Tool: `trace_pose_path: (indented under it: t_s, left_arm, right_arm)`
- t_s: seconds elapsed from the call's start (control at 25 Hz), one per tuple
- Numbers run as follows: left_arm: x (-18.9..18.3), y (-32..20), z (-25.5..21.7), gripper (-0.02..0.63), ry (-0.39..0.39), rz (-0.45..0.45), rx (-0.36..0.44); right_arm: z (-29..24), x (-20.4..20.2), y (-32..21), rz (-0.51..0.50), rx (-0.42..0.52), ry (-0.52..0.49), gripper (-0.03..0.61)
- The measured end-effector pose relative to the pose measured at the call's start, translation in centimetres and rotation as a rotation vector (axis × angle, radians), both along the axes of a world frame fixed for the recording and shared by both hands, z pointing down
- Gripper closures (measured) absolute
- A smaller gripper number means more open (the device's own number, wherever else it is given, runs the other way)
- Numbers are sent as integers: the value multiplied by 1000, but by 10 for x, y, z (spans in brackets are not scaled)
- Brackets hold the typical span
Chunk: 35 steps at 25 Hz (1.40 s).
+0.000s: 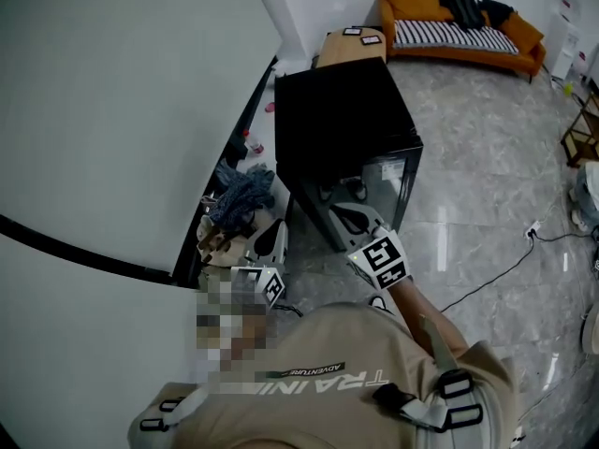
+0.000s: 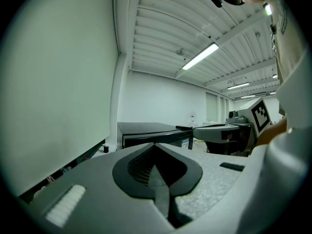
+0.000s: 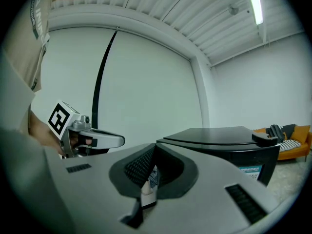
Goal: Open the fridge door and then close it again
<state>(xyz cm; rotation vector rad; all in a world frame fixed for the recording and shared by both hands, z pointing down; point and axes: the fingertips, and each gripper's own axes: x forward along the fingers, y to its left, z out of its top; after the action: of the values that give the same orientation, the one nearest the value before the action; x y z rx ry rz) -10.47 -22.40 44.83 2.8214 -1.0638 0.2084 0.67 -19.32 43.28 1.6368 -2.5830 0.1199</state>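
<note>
Black fridge (image 1: 342,110) w/ door (image 1: 388,183) shut

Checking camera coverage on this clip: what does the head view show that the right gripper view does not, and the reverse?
Only the head view shows the cable across the floor and the wooden top behind the fridge. Only the right gripper view shows the ceiling light. Both show the black fridge, the orange sofa and the left gripper.
</note>
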Motion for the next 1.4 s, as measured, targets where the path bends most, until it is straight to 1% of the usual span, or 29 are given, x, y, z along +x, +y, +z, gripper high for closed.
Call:
trace_pose_path:
  t_s: [0.2,0.44,0.64,0.76,0.96,1.28,1.4]
  left_arm:
    - [4,-7,1,614,12,-4,3]
    - [6,-8,8,614,26,-5,-13]
    - [8,-7,7,614,42,1,-1]
    - [3,-4,9,614,48,-9,-15]
    - [0,-1,13,614,28,-7,-23]
    - [-8,8,12,614,24,-18,-17]
    - [-12,11,14,614,17,-24,-29]
  right_arm:
    - [-2,7,-1,37,9,4,583]
    - [2,14,4,67,2,14,583]
    - [10,11,6,62,-14,13,583]
    - [12,5,7,55,-20,11,583]
    - [7,3,8,48,-7,16,583]
    - [9,-3,10,32,-9,18,583]
    - [8,-7,13,21,-9,12,583]
